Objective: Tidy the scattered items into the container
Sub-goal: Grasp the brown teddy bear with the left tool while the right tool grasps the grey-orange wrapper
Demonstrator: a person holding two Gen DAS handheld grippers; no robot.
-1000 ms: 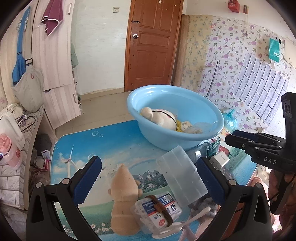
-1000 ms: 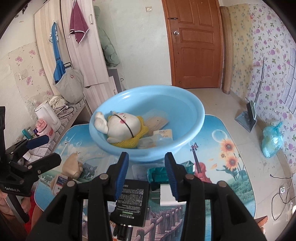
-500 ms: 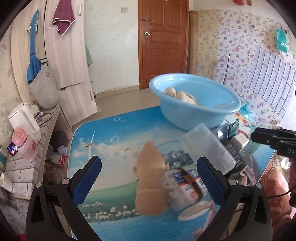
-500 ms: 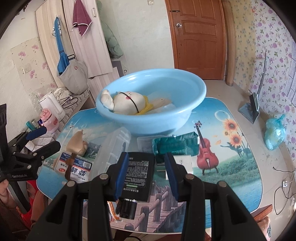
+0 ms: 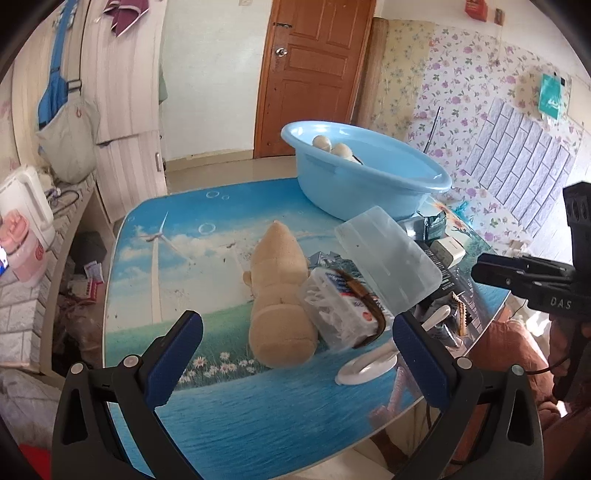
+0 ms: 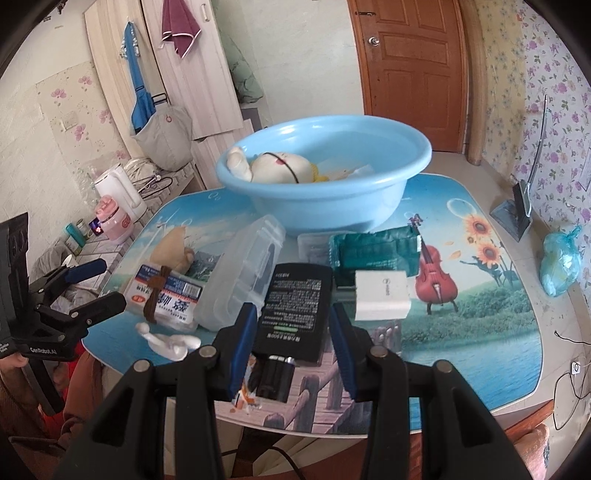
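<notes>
**Power bank lying dead ahead of right tongs**

Basin (image 6: 325, 184) sitting at far side of table (image 6: 480, 332). Power bank (image 6: 293, 310) lying long axis pointing away, near end btwn right gripper (image 6: 293, 332) pads, partly open, gripping nothing. Left gripper (image 5: 291, 365) wide open, empty, w/ plush toy (image 5: 280, 295) ahead.

I am in a lived-in room of a home: floral wallpaper (image 6: 554, 74) on the walls, a wooden door (image 6: 413, 70), a pale wardrobe (image 6: 192, 74) hung with a towel (image 6: 181, 26) and a bag (image 6: 166, 136), a kettle (image 6: 118, 192) on a side shelf, and a table (image 6: 480, 332) with a printed landscape cover.
</notes>
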